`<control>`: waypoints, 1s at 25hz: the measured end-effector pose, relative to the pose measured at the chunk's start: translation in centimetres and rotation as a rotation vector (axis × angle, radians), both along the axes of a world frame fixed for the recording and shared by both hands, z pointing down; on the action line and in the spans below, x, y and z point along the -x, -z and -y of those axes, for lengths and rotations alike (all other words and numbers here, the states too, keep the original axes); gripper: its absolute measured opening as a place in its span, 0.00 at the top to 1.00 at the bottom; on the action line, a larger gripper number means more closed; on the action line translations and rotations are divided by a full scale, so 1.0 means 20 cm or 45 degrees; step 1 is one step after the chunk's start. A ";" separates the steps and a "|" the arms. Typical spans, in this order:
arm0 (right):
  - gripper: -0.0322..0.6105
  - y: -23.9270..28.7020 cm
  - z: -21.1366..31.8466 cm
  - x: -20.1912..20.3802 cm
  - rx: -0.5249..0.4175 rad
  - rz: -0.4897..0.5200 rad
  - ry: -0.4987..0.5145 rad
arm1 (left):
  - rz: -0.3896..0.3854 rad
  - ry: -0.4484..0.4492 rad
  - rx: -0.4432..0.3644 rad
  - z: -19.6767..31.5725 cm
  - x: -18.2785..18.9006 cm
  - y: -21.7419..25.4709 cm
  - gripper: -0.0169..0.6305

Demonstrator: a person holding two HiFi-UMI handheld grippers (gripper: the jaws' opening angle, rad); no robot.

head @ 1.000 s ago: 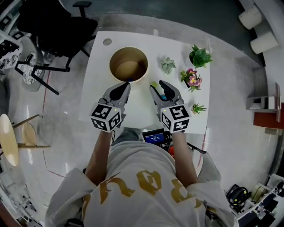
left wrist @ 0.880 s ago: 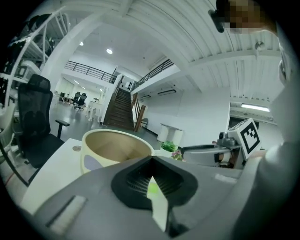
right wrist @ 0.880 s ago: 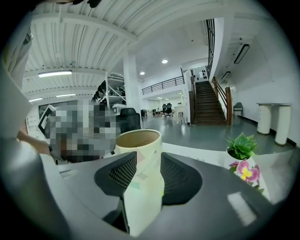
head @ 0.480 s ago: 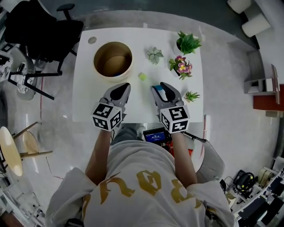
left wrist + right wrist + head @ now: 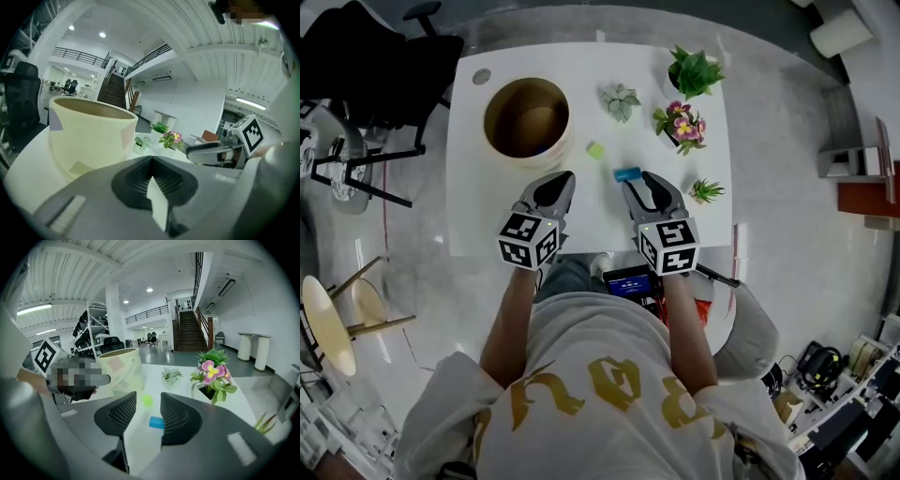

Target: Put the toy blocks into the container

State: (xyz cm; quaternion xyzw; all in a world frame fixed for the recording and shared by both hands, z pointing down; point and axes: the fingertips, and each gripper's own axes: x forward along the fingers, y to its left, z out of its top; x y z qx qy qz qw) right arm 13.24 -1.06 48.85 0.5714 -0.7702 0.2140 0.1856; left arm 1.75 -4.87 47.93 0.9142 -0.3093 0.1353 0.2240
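The blue block (image 5: 627, 173) lies crosswise just ahead of the right gripper (image 5: 639, 183), jaws parted and empty; the left gripper (image 5: 555, 184), jaws closed, sits farther off.

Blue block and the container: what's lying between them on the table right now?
Only the green block lies between the blue block and the container. The head view shows this plainly.

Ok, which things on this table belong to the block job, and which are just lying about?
For the job: container, green block, blue block.

Just lying about: pale succulent, leafy green plant, pink-flowered plant, small spiky plant, grey disc at the table corner.
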 end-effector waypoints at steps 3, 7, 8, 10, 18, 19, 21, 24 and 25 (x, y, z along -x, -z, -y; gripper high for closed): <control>0.67 -0.08 0.00 -0.02 0.050 -0.007 -0.035 | 0.018 -0.005 0.021 0.00 0.00 -0.04 0.97; 0.66 -0.17 0.01 -0.04 0.102 -0.024 -0.072 | 0.031 -0.007 0.050 0.01 0.02 -0.10 0.97; 0.66 -0.19 0.01 -0.04 0.114 -0.030 -0.081 | 0.036 -0.009 0.057 0.01 0.03 -0.11 0.97; 0.65 -0.24 0.01 -0.04 0.139 -0.044 -0.094 | 0.046 -0.016 0.074 0.01 0.03 -0.14 0.97; 0.56 -0.40 0.01 -0.07 0.250 -0.092 -0.160 | 0.071 -0.056 0.136 0.01 0.02 -0.25 0.97; 0.55 -0.41 0.01 -0.08 0.260 -0.097 -0.169 | 0.075 -0.057 0.139 0.01 0.02 -0.27 0.97; 0.53 -0.44 0.02 -0.09 0.274 -0.105 -0.187 | 0.079 -0.062 0.147 0.01 0.02 -0.29 0.97; 0.51 -0.48 0.04 -0.08 0.292 -0.109 -0.205 | 0.085 -0.075 0.169 0.00 0.03 -0.33 0.97; 0.49 -0.49 0.05 -0.08 0.299 -0.111 -0.209 | 0.085 -0.077 0.175 0.01 0.03 -0.34 0.97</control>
